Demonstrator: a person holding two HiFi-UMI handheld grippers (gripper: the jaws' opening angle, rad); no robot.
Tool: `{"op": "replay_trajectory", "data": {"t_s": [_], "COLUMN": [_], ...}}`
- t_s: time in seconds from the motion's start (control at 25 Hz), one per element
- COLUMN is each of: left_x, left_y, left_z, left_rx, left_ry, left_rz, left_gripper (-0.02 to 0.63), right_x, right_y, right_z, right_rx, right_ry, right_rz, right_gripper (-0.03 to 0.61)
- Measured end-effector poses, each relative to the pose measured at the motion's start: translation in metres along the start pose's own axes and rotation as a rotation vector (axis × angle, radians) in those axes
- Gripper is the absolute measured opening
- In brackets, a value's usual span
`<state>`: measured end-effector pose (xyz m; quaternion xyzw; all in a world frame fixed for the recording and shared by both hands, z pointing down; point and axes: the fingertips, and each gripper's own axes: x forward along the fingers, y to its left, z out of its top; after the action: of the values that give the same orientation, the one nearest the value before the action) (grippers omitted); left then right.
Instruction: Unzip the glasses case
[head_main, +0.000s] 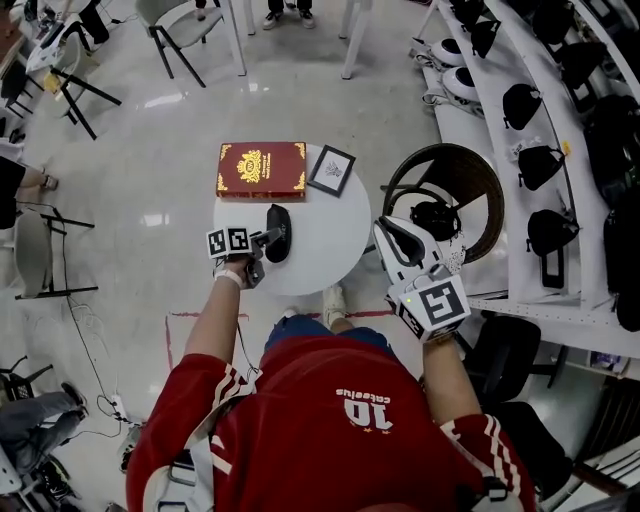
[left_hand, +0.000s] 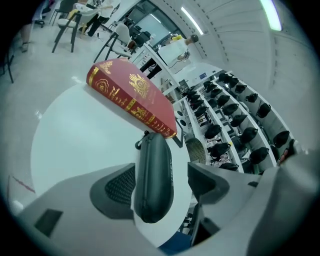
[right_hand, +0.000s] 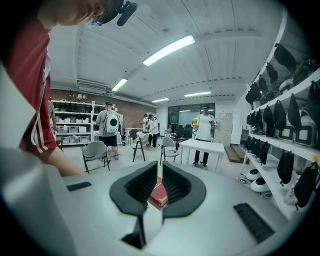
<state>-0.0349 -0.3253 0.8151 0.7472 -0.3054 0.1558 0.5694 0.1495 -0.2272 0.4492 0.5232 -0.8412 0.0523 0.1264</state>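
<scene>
On the table (head_main: 340, 235), left tongs (head_main: 268, 239) partly hide the glasses case (head_main: 283, 224).

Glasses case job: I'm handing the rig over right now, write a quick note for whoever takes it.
Left gripper: open, jaws either side of the glasses case, not clamped.
Right gripper: jaws nearly together, empty, beside the table.
Case lies closed on the white table by the red book.
Done: nothing yet. Left: steady the case, pull the zip open.

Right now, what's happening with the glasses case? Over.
Left gripper open, straddling the glasses case. Right gripper shut, empty, beside the table. Case lies zipped. Book just beyond; nothing blocking.
</scene>
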Motion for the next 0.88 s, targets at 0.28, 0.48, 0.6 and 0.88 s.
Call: {"op": "replay_trajectory", "data": {"t_s": [0.28, 0.48, 0.6, 0.88], "left_x": [-0.030, -0.057, -0.074, -0.113], "left_y": [-0.022, -0.060, -0.085, -0.133], "left_z": [0.009, 0.015, 0.018, 0.026], "left_rx": [0.037, 0.211, 0.309, 0.438], "left_ry": [-0.087, -0.104, -0.125, -0.204], "left_rz": [-0.019, -0.007, -0.005, -0.043], "left_gripper": [0.316, 0.316, 0.316, 0.316], "right_x": [0.004, 0.005, 0.003, -0.009], "right_y": [0.010, 0.015, 0.020, 0.036], "right_z": [0.013, 0.030, 0.040, 0.055], "right_rx": [-0.018, -0.028, -0.033, -0.034], "right_ry": [-0.024, -0.059, -0.084, -0.148], "right_rz": [0.042, 0.048, 0.047, 0.034], "right_gripper": [0.023, 0.023, 0.023, 0.023]}}
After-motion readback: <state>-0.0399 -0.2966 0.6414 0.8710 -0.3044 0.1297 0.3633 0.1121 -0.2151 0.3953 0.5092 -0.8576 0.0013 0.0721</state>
